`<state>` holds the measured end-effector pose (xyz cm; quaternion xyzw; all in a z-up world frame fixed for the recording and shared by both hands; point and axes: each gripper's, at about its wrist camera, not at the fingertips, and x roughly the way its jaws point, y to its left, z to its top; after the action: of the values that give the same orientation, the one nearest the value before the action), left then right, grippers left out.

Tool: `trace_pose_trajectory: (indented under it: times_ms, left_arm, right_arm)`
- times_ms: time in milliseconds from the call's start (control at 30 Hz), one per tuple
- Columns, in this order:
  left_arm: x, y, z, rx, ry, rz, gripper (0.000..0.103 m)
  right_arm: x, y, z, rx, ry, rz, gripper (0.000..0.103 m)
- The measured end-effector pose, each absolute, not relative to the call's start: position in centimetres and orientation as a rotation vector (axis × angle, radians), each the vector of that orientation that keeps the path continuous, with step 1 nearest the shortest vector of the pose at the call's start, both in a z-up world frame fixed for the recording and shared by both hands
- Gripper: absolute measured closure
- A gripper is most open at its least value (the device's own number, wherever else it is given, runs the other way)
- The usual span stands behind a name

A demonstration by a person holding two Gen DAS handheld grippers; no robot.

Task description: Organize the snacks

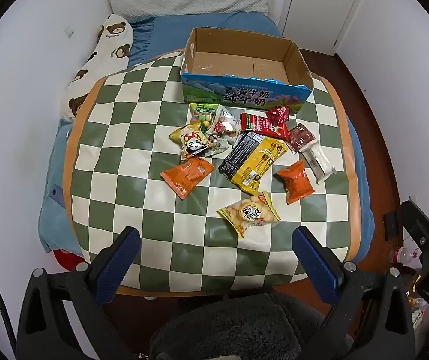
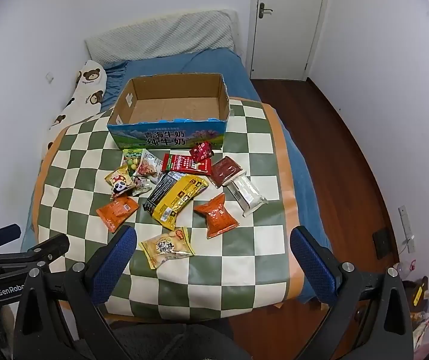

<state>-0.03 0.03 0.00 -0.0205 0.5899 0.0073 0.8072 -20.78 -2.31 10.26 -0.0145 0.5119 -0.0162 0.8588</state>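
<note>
An empty cardboard milk box stands at the far side of a green-and-white checked mat. Several snack packets lie in front of it: a yellow biscuit packet nearest me, two orange packets, a large yellow-black bag, a silver bar, red packets. My left gripper is open and empty, above the mat's near edge. My right gripper is open and empty, its left finger beside the biscuit packet.
The mat lies on a bed with a blue sheet, a bear-print pillow at the left and a grey headboard cushion. A white door and wooden floor are at the right. A dark fuzzy seat is below.
</note>
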Motion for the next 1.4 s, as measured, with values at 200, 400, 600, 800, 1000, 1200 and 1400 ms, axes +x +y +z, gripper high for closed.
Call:
trace_pose_trajectory:
  times_ms: [200, 400, 600, 800, 1000, 1200, 1400]
  left_arm:
    - [-0.2, 0.4, 0.3, -0.040, 1.256, 0.011, 0.000]
    - [-0.9, 0.4, 0.9, -0.033, 1.255, 0.025, 0.000]
    - [-1.3, 0.7, 1.8, -0.026, 1.257, 0.018, 0.000]
    - [-1.9, 0.3, 1.1, -0.020, 1.245, 0.027, 0.000]
    - [-2.1, 0.4, 1.7, -0.014, 1.239, 0.030, 0.000]
    - [-1.8, 0.4, 1.6, -0.011, 1.240, 0.029, 0.000]
    - [-1.7, 0.3, 1.7, -0.011, 1.239, 0.030, 0.000]
  right_arm:
    - [-21.3, -2.2, 10.4, -0.038, 1.072, -0.035, 0.000]
    - [-21.3, -2.3, 10.8, -0.030, 1.079, -0.029, 0.000]
    - [-22.1, -1.9, 10.7, -0.030, 1.079, -0.030, 0.000]
    - [-22.0, -1.9, 10.6, -0.028, 1.079, -0.031, 0.000]
    - [-22.1, -2.0, 11.1, -0.030, 1.080, -0.035, 0.000]
    - [-22.0, -2.0, 11.1, -0.026, 1.079, -0.035, 0.000]
    - [-21.9, -2.1, 11.1, -0.027, 1.079, -0.036, 0.000]
